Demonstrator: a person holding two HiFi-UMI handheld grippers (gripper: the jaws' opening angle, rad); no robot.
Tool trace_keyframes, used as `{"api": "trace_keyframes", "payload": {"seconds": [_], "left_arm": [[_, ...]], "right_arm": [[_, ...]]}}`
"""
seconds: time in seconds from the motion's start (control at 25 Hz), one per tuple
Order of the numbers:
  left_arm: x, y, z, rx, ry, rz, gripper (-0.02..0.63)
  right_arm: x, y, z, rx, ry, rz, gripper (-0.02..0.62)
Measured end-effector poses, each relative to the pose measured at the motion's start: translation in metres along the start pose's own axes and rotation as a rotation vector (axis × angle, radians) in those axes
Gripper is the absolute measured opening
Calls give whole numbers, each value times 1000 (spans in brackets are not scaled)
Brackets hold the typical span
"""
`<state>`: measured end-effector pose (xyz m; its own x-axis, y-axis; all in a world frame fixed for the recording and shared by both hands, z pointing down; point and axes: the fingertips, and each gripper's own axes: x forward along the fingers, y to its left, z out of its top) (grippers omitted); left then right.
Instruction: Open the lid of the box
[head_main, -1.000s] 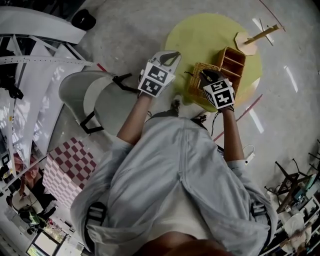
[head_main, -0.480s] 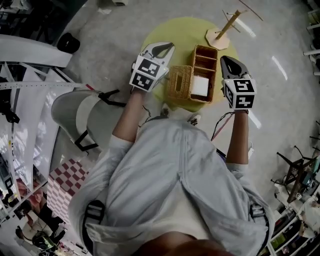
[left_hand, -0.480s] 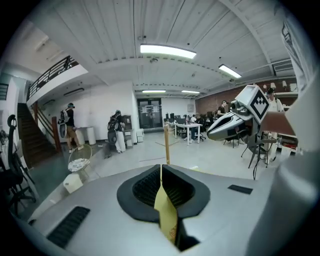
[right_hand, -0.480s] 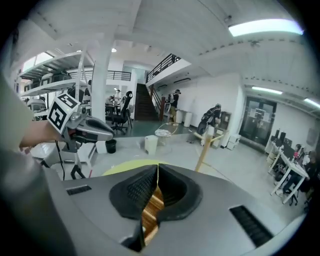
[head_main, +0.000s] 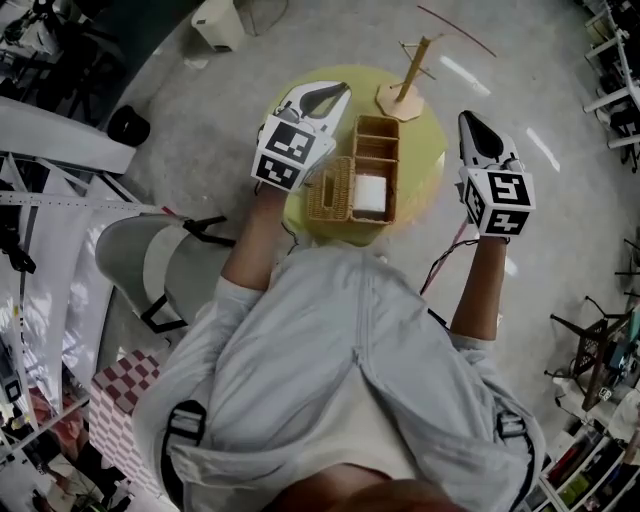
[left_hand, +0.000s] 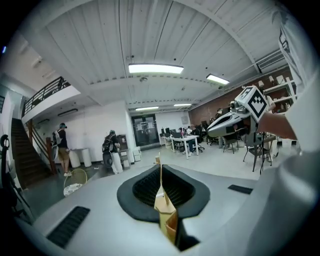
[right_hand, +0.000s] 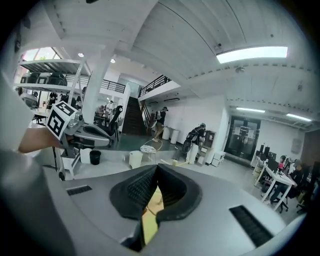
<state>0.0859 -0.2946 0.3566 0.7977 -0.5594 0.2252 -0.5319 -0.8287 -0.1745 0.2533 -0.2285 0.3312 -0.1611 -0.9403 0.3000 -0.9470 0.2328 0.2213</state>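
Observation:
A wooden box (head_main: 375, 150) with compartments stands on the round yellow table (head_main: 425, 160). Its wicker lid (head_main: 329, 192) lies flipped open to the box's left, and a white block (head_main: 371, 193) shows in the near compartment. My left gripper (head_main: 330, 95) hovers just left of the box above the lid, shut, with nothing held. My right gripper (head_main: 470, 122) is shut and empty, off the table's right edge, apart from the box. In the left gripper view the left gripper (left_hand: 160, 172) has its pads together; the right gripper view shows the right gripper (right_hand: 156, 170) likewise.
A wooden stand with a thin rod (head_main: 405, 85) sits at the table's far edge. A grey chair (head_main: 160, 270) is at my left, a white bin (head_main: 218, 22) and a black object (head_main: 128, 125) on the floor beyond. People stand far off (left_hand: 112, 150).
The right gripper, which was on the wicker lid a second ago, has drawn away to the right, off the table. The lid now lies open at the box's left. The left gripper stayed close.

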Motion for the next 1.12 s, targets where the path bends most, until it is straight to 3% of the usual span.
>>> {"api": "trace_keyframes", "payload": {"seconds": [0.2, 0.4, 1.12], "left_arm": [[2, -8, 40, 22, -78, 8, 35], [5, -18, 58, 74, -101, 3, 36], [11, -18, 51, 68, -84, -4, 35]], "right_arm": [[-17, -13, 16, -33, -32, -12, 24], [-28, -18, 27, -59, -53, -4, 23], [-21, -19, 19, -51, -45, -6, 23]]}}
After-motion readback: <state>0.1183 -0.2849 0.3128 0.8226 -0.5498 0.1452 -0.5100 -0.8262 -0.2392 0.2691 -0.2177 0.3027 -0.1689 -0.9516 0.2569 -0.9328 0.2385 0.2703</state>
